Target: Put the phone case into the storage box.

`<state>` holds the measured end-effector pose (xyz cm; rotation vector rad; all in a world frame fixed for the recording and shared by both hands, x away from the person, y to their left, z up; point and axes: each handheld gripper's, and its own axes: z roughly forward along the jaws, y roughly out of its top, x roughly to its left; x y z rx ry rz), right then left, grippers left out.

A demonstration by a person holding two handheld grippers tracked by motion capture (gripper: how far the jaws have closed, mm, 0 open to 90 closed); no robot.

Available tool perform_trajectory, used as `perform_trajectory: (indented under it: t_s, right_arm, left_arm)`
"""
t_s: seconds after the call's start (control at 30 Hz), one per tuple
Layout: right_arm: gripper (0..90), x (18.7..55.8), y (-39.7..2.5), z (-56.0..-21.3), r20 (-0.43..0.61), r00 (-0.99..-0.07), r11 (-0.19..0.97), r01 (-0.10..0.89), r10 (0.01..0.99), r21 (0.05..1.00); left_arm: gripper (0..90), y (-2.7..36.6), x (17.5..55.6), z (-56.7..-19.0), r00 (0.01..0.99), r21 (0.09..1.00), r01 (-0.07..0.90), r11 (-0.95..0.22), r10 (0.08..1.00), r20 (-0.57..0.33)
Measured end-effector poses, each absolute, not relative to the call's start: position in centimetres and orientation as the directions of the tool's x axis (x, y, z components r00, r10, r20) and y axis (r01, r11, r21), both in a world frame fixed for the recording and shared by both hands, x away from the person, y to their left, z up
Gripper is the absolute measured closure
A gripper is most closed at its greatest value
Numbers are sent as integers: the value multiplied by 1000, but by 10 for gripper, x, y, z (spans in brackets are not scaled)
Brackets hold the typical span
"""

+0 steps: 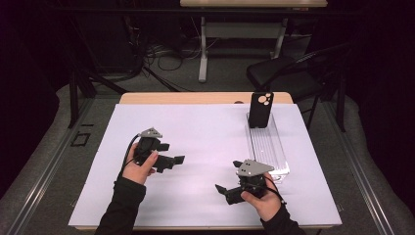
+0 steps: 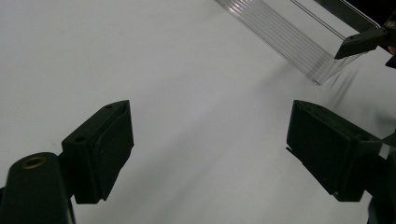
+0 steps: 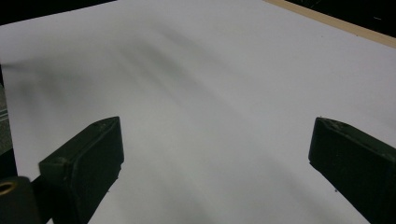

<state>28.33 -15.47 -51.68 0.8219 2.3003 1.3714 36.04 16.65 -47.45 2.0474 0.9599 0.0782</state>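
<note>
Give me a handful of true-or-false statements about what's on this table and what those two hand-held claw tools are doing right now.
1. The black phone case stands upright at the far end of the clear ribbed tray. True.
2. The left gripper is clamped on the phone case. False: its jaws stand wide apart over bare white sheet, holding nothing.
3. The right gripper is open, with nothing between its jaws. True.
4. The tray lies on the person's left side of the table. False: it lies on the right side, close to the right gripper.
5. Both grippers are held by hands in dark sleeves. True.
</note>
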Motion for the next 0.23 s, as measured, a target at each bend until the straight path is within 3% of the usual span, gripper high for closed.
perform_trajectory:
  t_s: [0.23]
  right_arm:
    - [30, 283, -154, -519, 20, -777, 358, 313, 630, 880]
  left_arm:
    - [149, 167, 360, -473, 702, 724, 603, -335, 654, -283]
